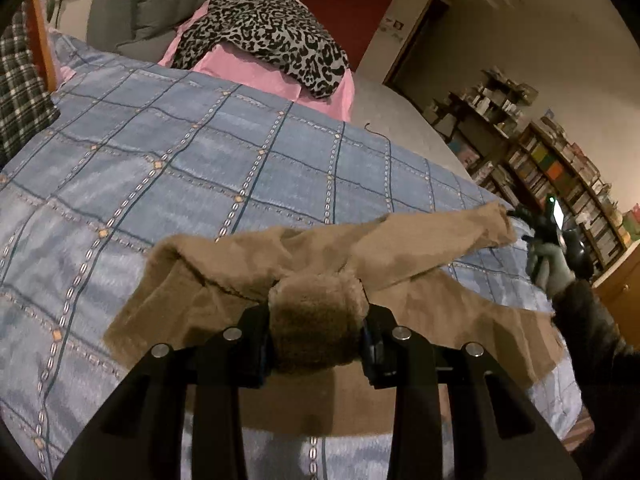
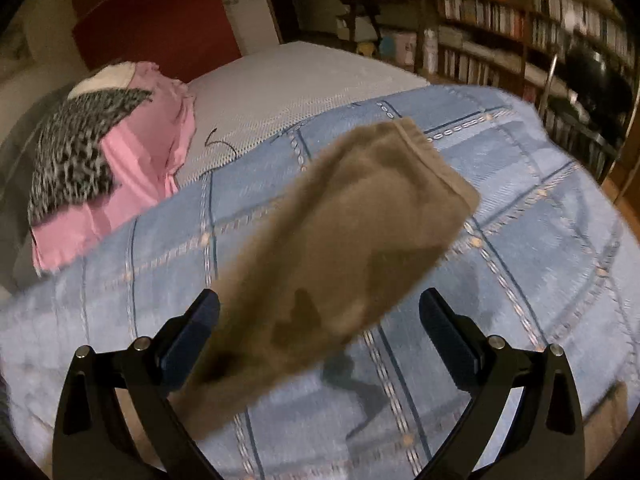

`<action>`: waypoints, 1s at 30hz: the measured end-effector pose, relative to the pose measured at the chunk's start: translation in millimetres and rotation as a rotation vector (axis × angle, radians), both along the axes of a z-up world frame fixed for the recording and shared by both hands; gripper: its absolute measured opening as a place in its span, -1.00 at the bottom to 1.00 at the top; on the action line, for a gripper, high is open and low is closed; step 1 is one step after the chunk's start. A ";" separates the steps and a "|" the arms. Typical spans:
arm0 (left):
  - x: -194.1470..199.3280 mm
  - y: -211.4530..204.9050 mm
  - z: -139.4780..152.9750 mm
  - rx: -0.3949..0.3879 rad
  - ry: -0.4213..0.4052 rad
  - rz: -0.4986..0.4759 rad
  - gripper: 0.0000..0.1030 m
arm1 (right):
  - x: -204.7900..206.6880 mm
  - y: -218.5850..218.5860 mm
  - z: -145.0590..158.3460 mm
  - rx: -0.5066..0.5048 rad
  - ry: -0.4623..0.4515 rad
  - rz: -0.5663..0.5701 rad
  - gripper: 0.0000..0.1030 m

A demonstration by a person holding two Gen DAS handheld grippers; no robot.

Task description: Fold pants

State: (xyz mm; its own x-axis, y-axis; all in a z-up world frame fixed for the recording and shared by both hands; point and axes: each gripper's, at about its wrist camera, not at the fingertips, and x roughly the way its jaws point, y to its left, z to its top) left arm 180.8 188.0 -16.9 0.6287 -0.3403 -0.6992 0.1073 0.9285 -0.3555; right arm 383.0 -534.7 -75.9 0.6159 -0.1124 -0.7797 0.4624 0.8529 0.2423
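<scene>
Tan-brown pants (image 1: 432,252) lie partly on a blue checked bedspread (image 1: 160,184). My left gripper (image 1: 318,320) is shut on a bunched part of the pants and holds it lifted. One leg stretches to the right toward my right gripper (image 1: 536,228), seen far right in a gloved hand. In the right wrist view the pants leg (image 2: 360,220) hangs in the air, blurred, between the wide-open fingers of my right gripper (image 2: 320,320). It crosses next to the left finger (image 2: 196,320); I cannot tell whether it touches.
A pink cloth (image 1: 256,72) with a leopard-print cloth (image 1: 264,32) on it lies at the bed's far end. Grey mattress (image 2: 280,92) shows beyond the bedspread. Bookshelves (image 2: 520,20) stand to the right. A plaid fabric (image 1: 20,92) is at far left.
</scene>
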 end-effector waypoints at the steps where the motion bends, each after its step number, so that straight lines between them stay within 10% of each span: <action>1: -3.1 0.7 -0.1 -0.001 0.001 0.003 -0.35 | 9.3 -10.2 -1.0 0.033 -0.004 -0.017 0.96; 18: -24.0 27.7 17.8 -0.021 -0.012 0.074 -0.35 | 79.1 -103.9 -23.3 0.178 -0.006 -0.202 0.57; 22: -26.6 25.1 20.4 0.006 -0.022 0.070 -0.35 | 87.2 -98.1 -27.0 0.155 0.033 -0.170 0.12; 25: -29.3 27.6 20.2 0.008 -0.024 0.076 -0.35 | 84.3 -98.0 -35.2 0.178 0.074 -0.151 -0.79; 30: -29.0 32.7 18.7 0.009 -0.029 0.086 -0.35 | 53.7 -97.7 -20.3 0.158 0.052 -0.144 -0.88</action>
